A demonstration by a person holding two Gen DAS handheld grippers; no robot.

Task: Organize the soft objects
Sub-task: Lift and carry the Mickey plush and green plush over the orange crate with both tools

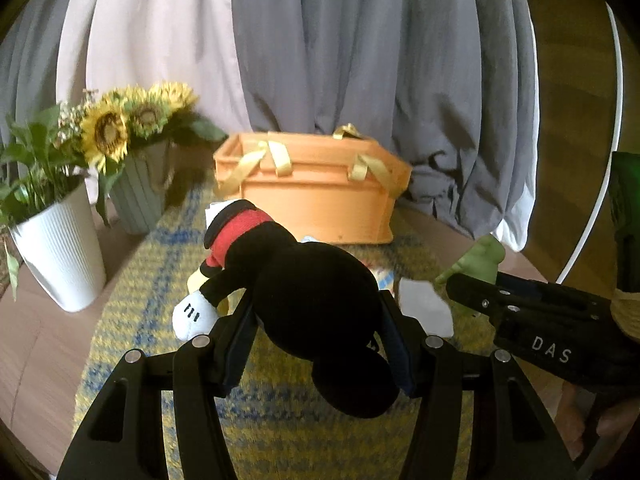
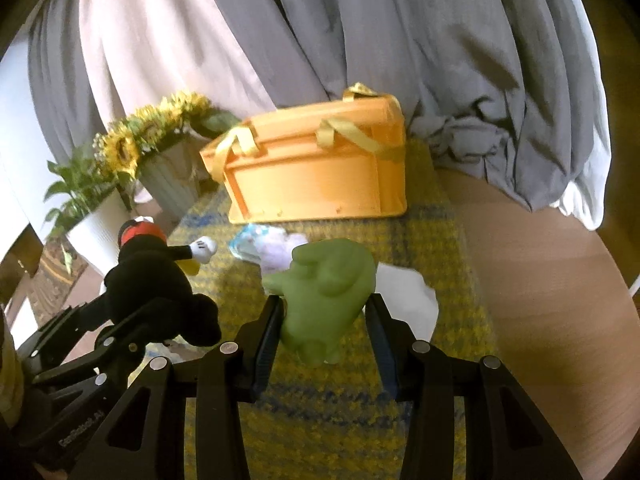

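Note:
My left gripper [image 1: 316, 312] is shut on a black plush mouse [image 1: 304, 296] with a red shirt and white glove, held above the yellow-blue woven mat [image 1: 132, 300]. The mouse also shows in the right wrist view [image 2: 156, 276]. My right gripper [image 2: 326, 308] is shut on a green soft toy [image 2: 328, 292], held above the mat [image 2: 440, 240]. An orange basket [image 1: 316, 200] with yellow ribbon handles stands at the far end of the mat, also in the right wrist view [image 2: 316, 172]. Pale soft items [image 2: 268, 248] and a white cloth [image 2: 408, 296] lie on the mat.
A white ribbed pot [image 1: 60, 256] with a green plant and a grey pot [image 1: 138, 196] of sunflowers stand left of the mat. Grey and white curtains [image 1: 360, 60] hang behind the basket. Wooden floor [image 2: 540, 260] lies to the right.

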